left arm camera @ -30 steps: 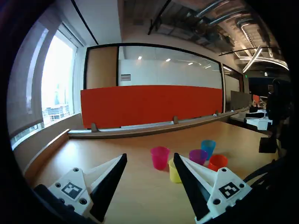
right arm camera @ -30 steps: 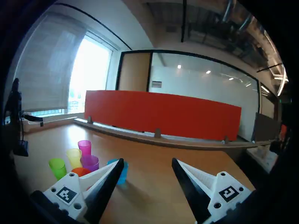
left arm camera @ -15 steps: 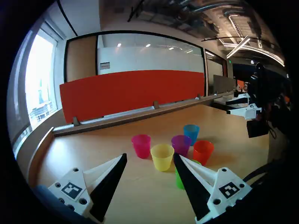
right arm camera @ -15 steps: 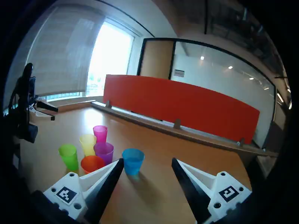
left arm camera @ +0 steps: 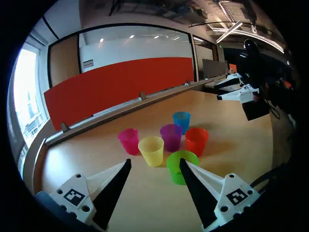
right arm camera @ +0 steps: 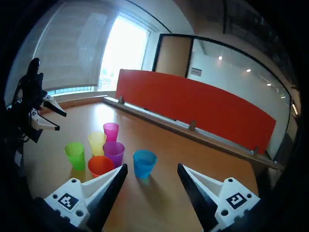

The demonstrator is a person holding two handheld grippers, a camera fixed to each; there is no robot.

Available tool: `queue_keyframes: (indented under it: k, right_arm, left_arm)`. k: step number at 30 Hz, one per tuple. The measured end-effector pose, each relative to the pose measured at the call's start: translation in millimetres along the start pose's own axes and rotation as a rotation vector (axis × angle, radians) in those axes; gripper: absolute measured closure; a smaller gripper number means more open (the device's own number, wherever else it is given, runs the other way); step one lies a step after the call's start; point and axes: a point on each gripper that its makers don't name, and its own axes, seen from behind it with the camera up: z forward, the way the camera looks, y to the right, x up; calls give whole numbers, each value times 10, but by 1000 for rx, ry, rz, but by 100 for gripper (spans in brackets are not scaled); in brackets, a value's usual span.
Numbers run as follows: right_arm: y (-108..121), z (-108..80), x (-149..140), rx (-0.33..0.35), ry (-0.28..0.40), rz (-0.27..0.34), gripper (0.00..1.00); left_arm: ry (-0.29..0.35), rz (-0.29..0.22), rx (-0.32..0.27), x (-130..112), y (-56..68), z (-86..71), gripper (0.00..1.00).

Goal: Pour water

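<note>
Several plastic cups stand in a cluster on the wooden table [left arm camera: 239,143]. In the left gripper view they are pink [left arm camera: 129,140], yellow [left arm camera: 151,150], purple [left arm camera: 171,136], blue [left arm camera: 181,121], orange [left arm camera: 196,140] and green [left arm camera: 180,165]. My left gripper [left arm camera: 154,169] is open above the table, just short of the yellow and green cups. The right gripper view has the blue cup [right arm camera: 144,163] nearest, with the orange cup [right arm camera: 100,166], purple cup [right arm camera: 114,152], yellow cup [right arm camera: 96,142], pink cup [right arm camera: 111,131] and green cup [right arm camera: 75,155] to its left. My right gripper [right arm camera: 152,172] is open, empty, close to the blue cup.
A long red divider panel [left arm camera: 116,87] runs along the table's far edge, with a glass wall behind it. A bright window [right arm camera: 121,54] lies to one side. The other gripper [left arm camera: 235,89] hovers past the cups, and likewise [right arm camera: 44,112] in the right gripper view.
Both grippers have tilted down and moved toward the cups, which now sit lower, larger and fully in view. The green cup has come into the left gripper view. Both stay open.
</note>
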Motion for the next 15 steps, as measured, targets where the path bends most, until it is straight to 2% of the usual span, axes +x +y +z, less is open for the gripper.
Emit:
queue_keyframes:
  k: [8,15]
  right_arm:
    - [-6,50,-60,14,-19,-11,0]
    - [-1,93,-104,20,-25,-15,0]
  left_arm:
    - [-56,10,-88,-144,214,69,7]
    - [-105,28,-139,-304,359,159,7]
